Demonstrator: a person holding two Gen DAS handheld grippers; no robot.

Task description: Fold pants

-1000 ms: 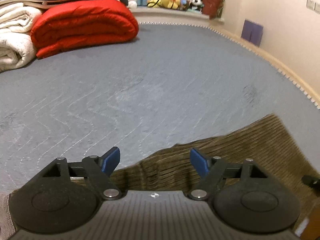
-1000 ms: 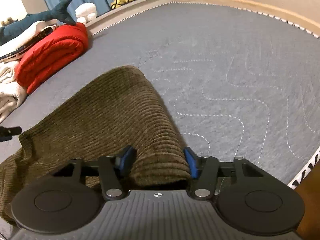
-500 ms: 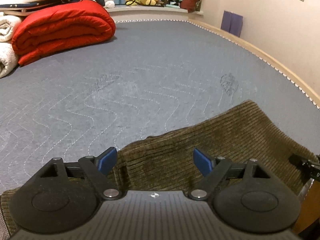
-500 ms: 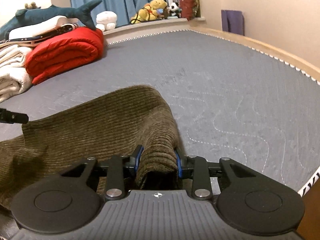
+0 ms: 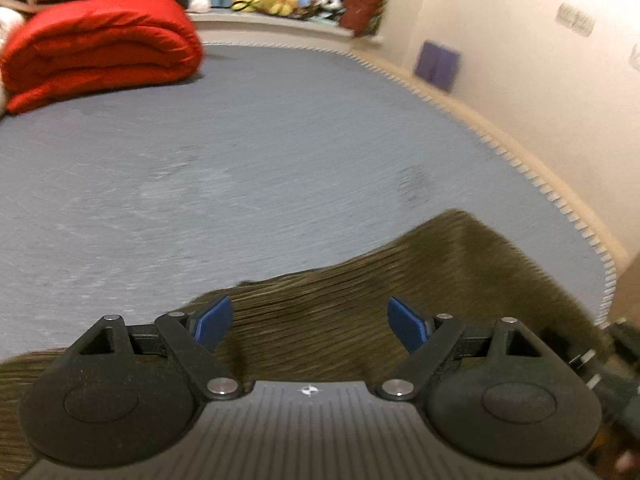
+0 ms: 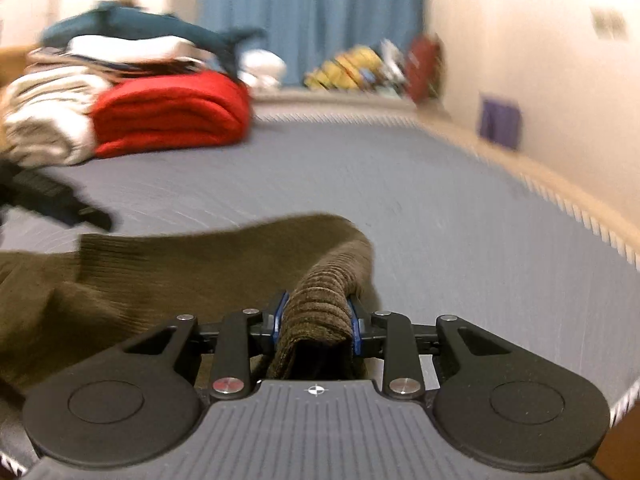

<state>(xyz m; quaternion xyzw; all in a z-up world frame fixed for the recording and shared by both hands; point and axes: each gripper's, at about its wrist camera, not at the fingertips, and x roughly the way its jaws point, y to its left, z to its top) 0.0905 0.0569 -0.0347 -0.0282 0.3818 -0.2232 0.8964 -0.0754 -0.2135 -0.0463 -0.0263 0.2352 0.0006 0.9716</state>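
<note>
while pinched, pants (image 6: 316, 312) (olive corduroy)

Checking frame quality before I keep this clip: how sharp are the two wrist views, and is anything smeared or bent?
Left wrist: pants and bed streaked by motion blur; left gripper sharp, jaws opening, bed edge bowed by the fisheye. Right wrist: red quilt and far clutter smeared; right gripper and the corduroy fold it pinches stay crisp. Warm, dim light, no glare.
</note>
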